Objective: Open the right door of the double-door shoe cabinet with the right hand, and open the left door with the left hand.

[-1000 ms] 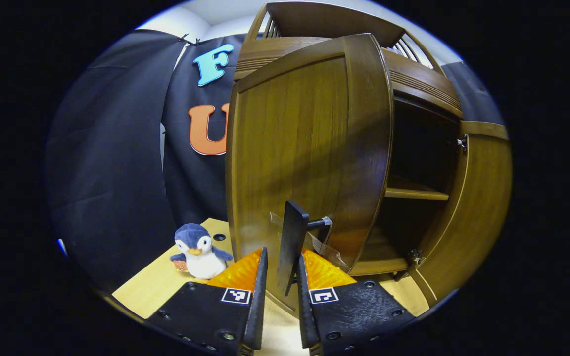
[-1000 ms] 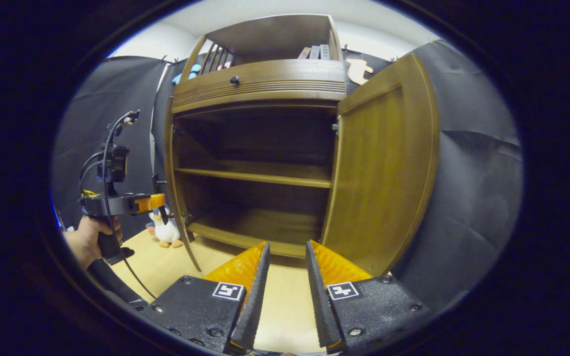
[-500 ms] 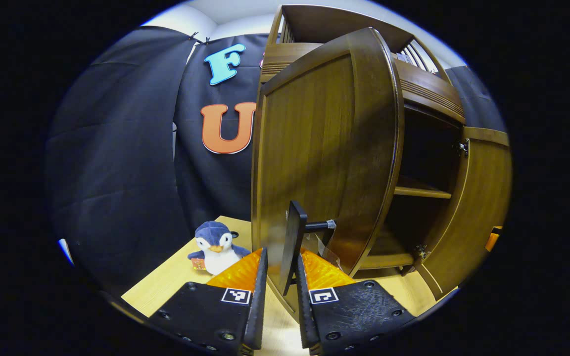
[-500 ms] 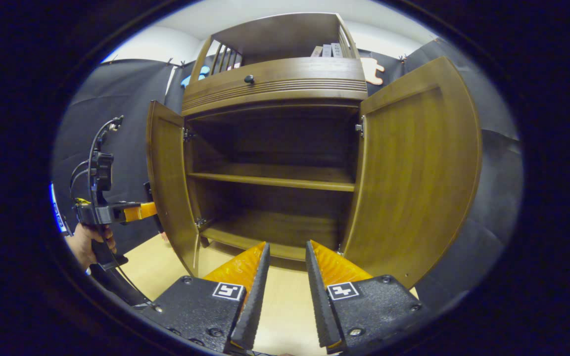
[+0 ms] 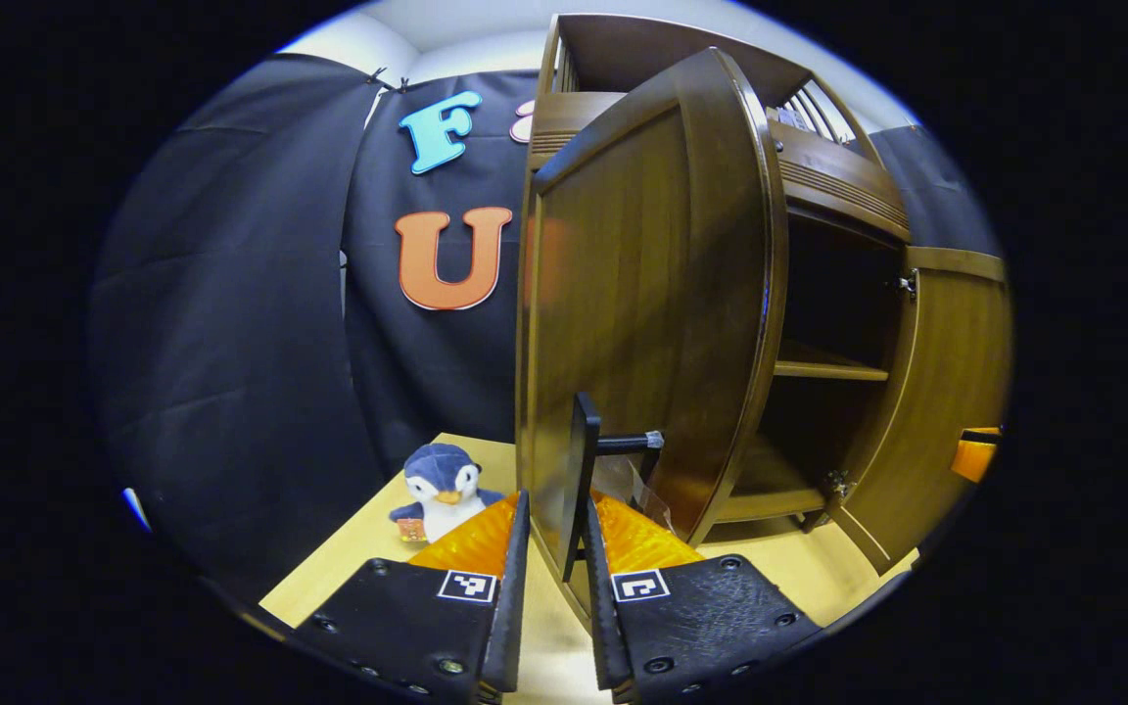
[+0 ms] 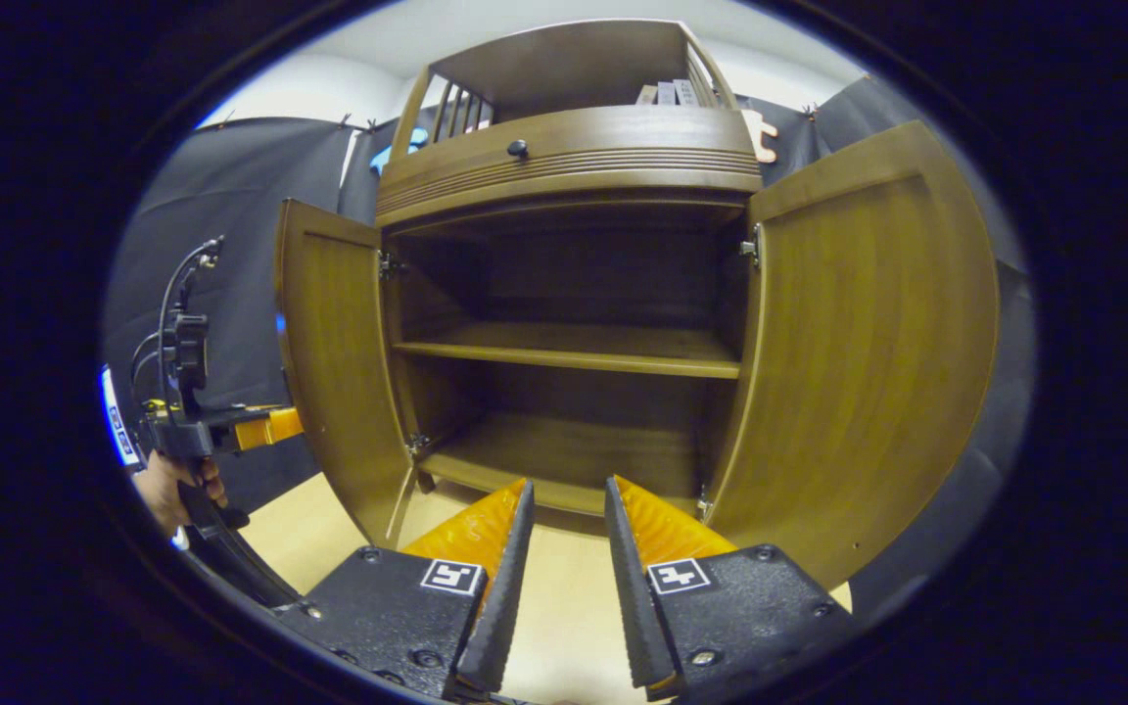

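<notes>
pale wood tabletop (image 6: 564, 627) runs beneath both cameras to the foot of a dark brown shoe cabinet (image 6: 574, 166), with black cloth hung behind it.

in the left gripper view, the left hand-held gripper (image 5: 551, 548) sits nearest, its two fingers drawn close on either side of the flat black handle (image 5: 579, 480) that stands off the left door (image 5: 642, 294) on a short stem; whether both press on it cannot be told. that door stands swung well out, its rounded free edge turned toward the camera. a small stuffed penguin (image 5: 442, 485) stands on the tabletop just left of the fingers.

in the right gripper view, the right hand-held gripper (image 6: 559, 548) has its fingers parted by a narrow gap and holds nothing, over the tabletop in front of the cabinet. beyond it the right door (image 6: 868, 343) is swung wide, both doors flanking the dark inside with one shelf (image 6: 574, 352) across it. at the far left a hand (image 6: 172, 485) grips the other gripper's handle.
</notes>
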